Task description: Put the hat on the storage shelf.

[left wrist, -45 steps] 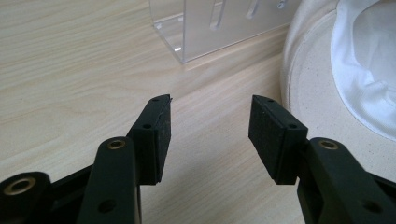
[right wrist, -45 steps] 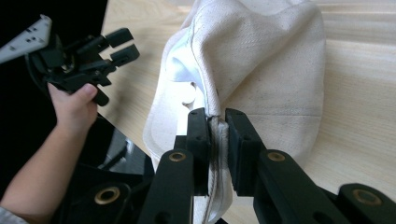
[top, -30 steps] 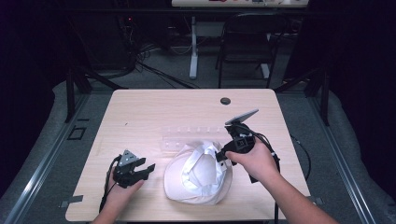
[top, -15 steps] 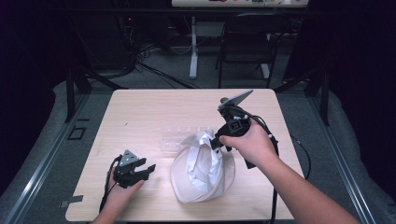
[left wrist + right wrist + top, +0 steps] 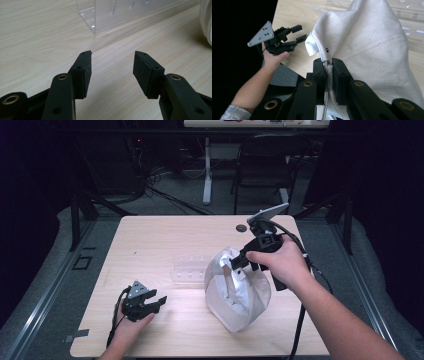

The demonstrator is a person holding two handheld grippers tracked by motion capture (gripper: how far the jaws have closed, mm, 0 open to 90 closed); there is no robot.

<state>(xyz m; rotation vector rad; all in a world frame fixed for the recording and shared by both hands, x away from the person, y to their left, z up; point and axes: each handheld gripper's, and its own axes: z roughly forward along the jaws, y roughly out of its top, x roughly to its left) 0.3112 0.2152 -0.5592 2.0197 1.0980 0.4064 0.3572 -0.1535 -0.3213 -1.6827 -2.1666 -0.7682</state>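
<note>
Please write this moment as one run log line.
right gripper: shut on white cloth bag, lifting | left gripper: open, idle on table

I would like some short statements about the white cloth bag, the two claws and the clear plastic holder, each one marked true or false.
1. The right claw is shut on the edge of the white cloth bag. True.
2. The left claw holds the clear plastic holder. False: its jaws stand open with nothing between them, short of the holder.
3. The bag lies flat on the wooden table. False: it hangs from the right claw in a tall bunch, and only its bottom is near the table.
4. The left claw sits low at the table's near left side. True.
5. The holder lies between the two claws, beside the bag. True.
</note>
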